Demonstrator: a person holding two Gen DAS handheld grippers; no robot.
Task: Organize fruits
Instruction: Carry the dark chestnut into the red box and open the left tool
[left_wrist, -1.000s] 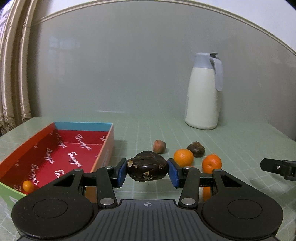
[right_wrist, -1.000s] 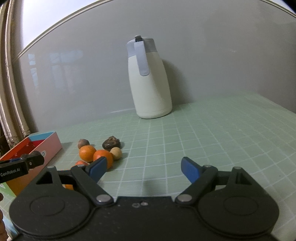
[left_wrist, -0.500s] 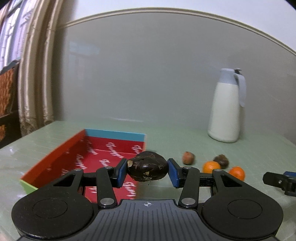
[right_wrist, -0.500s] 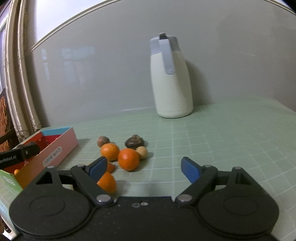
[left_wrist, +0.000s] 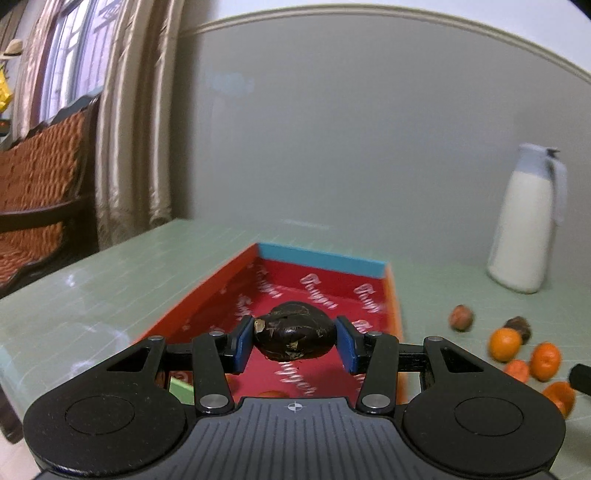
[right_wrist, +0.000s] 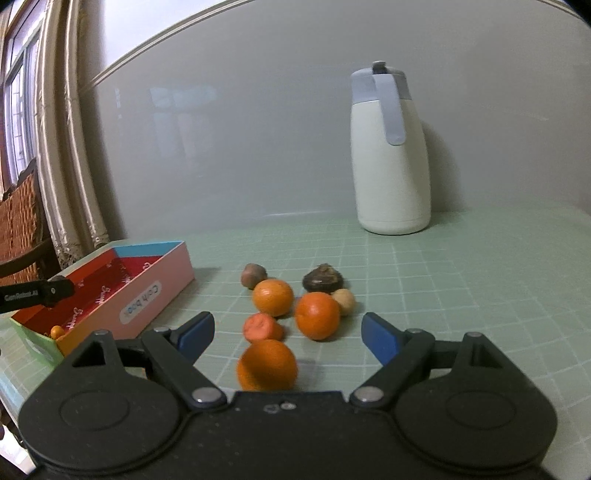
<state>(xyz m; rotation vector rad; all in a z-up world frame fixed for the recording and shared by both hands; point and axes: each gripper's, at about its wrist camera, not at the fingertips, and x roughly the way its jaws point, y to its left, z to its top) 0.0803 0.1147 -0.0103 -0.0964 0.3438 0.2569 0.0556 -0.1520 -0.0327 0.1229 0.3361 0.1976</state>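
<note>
Left claw clamps a dark fruit over the red box, not yet dropped. Right claw gapes empty above the loose oranges (several left). One small orange is boxed. Far bench is open up to the jug.

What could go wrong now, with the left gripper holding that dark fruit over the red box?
The dark fruit is pinched only at its ends by the left gripper; it might slip out early. The red box has low walls, so a drop could bounce out. The open right gripper might nudge the nearest orange.
</note>
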